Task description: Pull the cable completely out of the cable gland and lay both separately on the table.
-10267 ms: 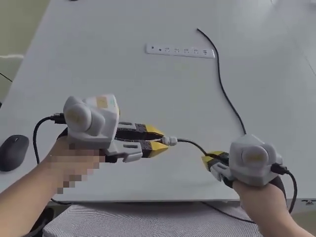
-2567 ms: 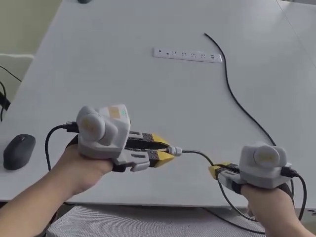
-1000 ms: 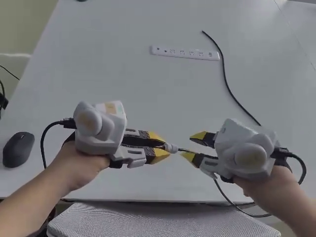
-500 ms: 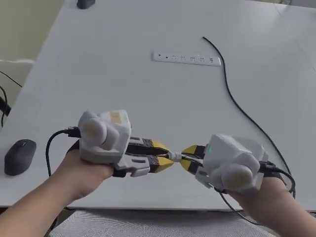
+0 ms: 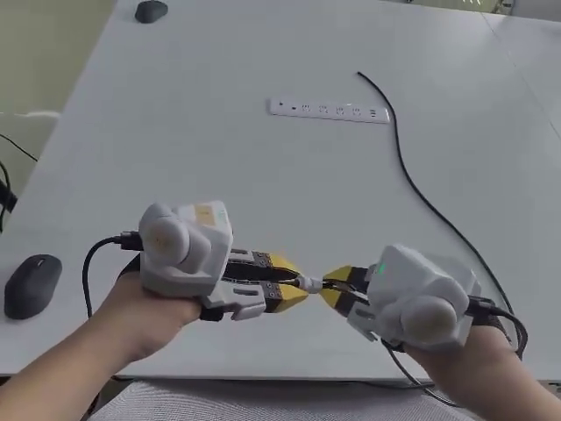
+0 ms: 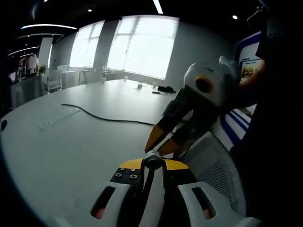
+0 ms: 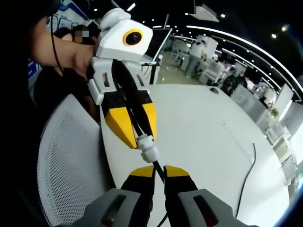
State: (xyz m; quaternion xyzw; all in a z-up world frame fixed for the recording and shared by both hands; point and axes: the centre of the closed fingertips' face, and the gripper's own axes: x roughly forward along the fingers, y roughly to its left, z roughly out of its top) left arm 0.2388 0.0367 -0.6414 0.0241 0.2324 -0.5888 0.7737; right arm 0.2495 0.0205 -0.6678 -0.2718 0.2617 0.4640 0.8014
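Note:
A small white cable gland [image 5: 307, 283] with a thin black cable [image 5: 319, 285] running out of it hangs over the table's near edge. My left gripper [image 5: 295, 282] is shut on the gland. In the left gripper view the gland [image 6: 152, 159] pokes out between the yellow fingertips [image 6: 130, 164]. My right gripper [image 5: 332, 288] faces it from the right, shut on the cable just behind the gland. In the right gripper view the cable [image 7: 159, 171] runs between the shut jaws and up to the gland [image 7: 147, 147], and the left gripper [image 7: 128, 113] sits beyond.
A white power strip [image 5: 329, 110] lies at mid-table. A long black cable [image 5: 412, 180] runs from near it toward the right hand. A dark mouse [image 5: 31, 285] sits at the left edge and another [image 5: 151, 10] lies far back. A white mesh chair [image 7: 71, 165] stands below the table edge.
The right gripper, earlier holding the cable farther right, came in open toward the gland a second ago and has shut on the cable right beside it. The left gripper has held still.

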